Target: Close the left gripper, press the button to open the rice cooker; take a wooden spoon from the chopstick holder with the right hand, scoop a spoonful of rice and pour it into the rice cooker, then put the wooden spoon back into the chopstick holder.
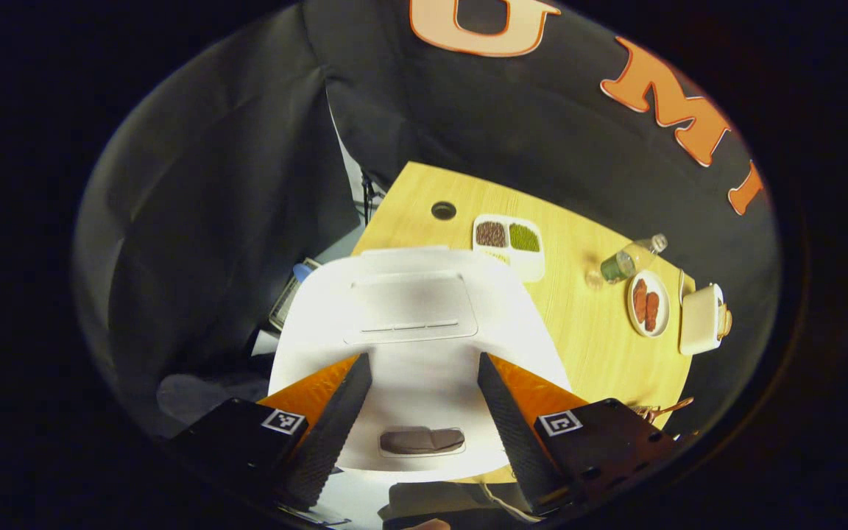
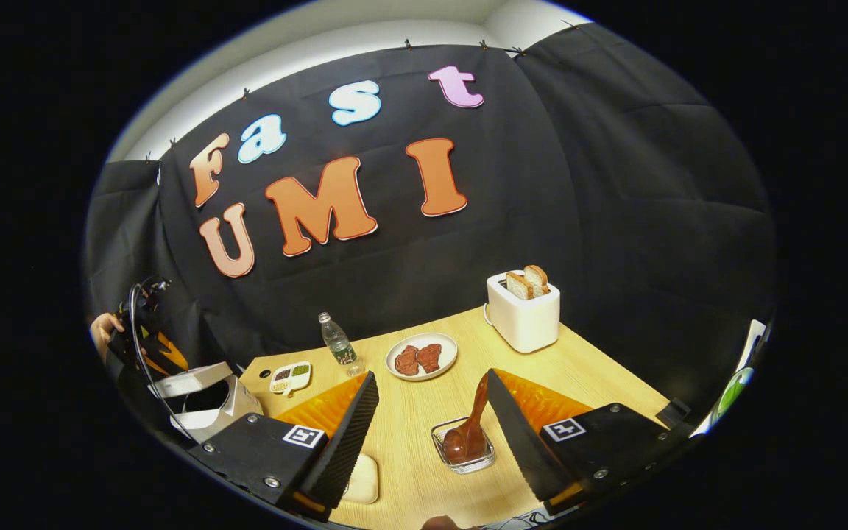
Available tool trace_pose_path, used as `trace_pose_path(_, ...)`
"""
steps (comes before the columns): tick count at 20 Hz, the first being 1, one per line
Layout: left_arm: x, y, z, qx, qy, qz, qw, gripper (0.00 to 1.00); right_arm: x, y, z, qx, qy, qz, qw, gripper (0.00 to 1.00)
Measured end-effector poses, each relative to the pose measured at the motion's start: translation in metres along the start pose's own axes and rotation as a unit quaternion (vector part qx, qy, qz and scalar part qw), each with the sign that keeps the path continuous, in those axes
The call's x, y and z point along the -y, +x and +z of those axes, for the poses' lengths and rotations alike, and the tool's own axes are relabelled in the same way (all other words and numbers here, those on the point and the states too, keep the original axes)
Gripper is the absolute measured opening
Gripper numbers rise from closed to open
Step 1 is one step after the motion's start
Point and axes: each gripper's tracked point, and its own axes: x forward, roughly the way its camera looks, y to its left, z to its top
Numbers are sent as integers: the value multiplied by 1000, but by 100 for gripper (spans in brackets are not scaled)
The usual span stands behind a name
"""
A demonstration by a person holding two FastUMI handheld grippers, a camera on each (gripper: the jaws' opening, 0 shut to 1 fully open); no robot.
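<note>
The white rice cooker (image 1: 424,324) lies right below my left gripper (image 1: 424,357), which is open, its fingers spread over the lid. The cooker's grey button (image 1: 422,440) shows between the fingers, near the front edge. In the right gripper view the rice cooker (image 2: 207,401) stands at the far left with its lid looking raised over a dark opening. A hand holds the left gripper (image 2: 148,335) above it. My right gripper (image 2: 431,374) is open over the table. A dark wooden spoon (image 2: 477,405) stands in the clear glass chopstick holder (image 2: 484,458), its handle leaning close to the right finger.
On the wooden table (image 2: 593,368) stand a white toaster (image 2: 523,316) with two bread slices, a plate of meat (image 2: 422,357), a water bottle (image 2: 337,340) and a divided tray of beans (image 2: 290,377). A white dish (image 2: 361,478) lies by the right gripper's left finger.
</note>
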Motion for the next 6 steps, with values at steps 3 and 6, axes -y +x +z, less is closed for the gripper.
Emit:
trace_pose_path(3,1,32,-30,-38,1,10,999,100,-4,0,-6,-9,0,3,1000,93)
trace_pose_path(6,-1,43,-35,-50,4,12,999,100,-9,0,-10,-16,-6,7,1000,92)
